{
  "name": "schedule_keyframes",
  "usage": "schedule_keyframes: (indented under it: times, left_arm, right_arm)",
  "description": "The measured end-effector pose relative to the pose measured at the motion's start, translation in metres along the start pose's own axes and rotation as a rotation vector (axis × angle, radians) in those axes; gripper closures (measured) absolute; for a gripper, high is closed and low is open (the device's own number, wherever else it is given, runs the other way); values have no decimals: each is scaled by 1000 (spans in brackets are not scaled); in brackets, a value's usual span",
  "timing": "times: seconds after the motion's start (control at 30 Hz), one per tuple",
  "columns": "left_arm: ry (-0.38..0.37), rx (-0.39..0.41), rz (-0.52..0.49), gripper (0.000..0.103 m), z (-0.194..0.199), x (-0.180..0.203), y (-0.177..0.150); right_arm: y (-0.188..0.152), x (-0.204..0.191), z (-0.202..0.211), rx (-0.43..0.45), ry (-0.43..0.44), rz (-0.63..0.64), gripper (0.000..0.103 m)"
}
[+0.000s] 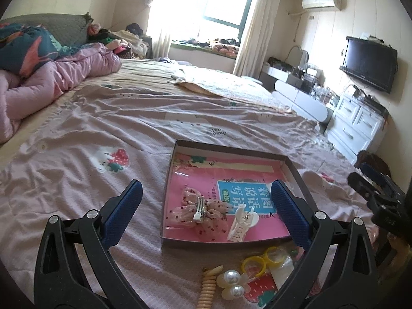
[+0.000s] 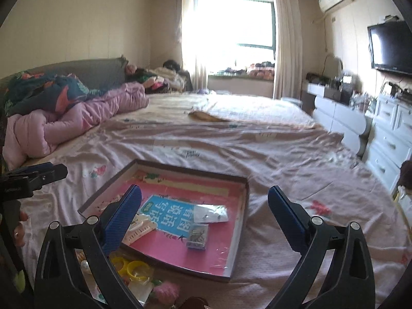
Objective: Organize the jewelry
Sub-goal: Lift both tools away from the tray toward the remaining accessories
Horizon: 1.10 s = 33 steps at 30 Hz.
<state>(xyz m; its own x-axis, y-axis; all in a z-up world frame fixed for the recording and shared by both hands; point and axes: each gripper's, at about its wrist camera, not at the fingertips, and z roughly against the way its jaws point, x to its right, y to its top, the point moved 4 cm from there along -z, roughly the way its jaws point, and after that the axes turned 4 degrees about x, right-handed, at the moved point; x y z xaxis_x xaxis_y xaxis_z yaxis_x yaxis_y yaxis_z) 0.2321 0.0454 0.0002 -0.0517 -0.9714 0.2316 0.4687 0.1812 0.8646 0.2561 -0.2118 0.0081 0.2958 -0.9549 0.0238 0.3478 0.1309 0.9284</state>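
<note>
A shallow box lid (image 1: 177, 144) with a pink printed floor lies on the bed. In it rest a pink bow hair clip (image 1: 203, 211) and a white claw clip (image 1: 240, 222). The right wrist view shows the same box (image 2: 242, 206) with a clear packet (image 2: 211, 213) and a small case of pins (image 2: 198, 235). Before the box lie yellow rings (image 1: 253, 265), a pearl flower clip (image 1: 231, 283) and a beige coil tie (image 1: 207, 288). My left gripper (image 1: 206, 200) hangs open above the box's near edge. My right gripper (image 2: 204, 206) is open over the box.
The pink wrinkled bedsheet (image 1: 103, 128) stretches far ahead, with a bunched pink quilt (image 1: 51, 77) at the far left. White drawers (image 2: 391, 139) and a wall television (image 2: 391, 46) stand to the right. The right gripper's body (image 1: 378, 193) shows at the left view's right edge.
</note>
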Motion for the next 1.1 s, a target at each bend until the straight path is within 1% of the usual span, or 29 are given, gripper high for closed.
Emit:
schedule_keyframes:
  times: [0.07, 0.17, 0.33, 0.5, 0.7, 0.8, 1.1]
  left_arm:
    - [8, 13, 5, 12, 6, -2, 1]
    - [1, 24, 13, 12, 17, -4, 0]
    - [3, 36, -6, 12, 33, -3, -5]
    - [-2, 31, -23, 12, 43, 1, -16]
    - [-1, 10, -59, 12, 51, 7, -33]
    - [-10, -9, -53, 12, 54, 7, -43]
    - [-26, -74, -87, 12, 52, 16, -69]
  right_arm:
    - [3, 1, 11, 23, -6, 1, 7]
    - [3, 2, 24, 39, -6, 2, 7]
    - [-3, 1, 37, 37, 0, 8, 7]
    - [-10, -3, 46, 29, 4, 25, 7]
    - [-22, -13, 53, 4, 22, 46, 7]
    - [-29, -18, 55, -12, 33, 58, 7]
    - [-52, -29, 58, -80, 81, 85, 7]
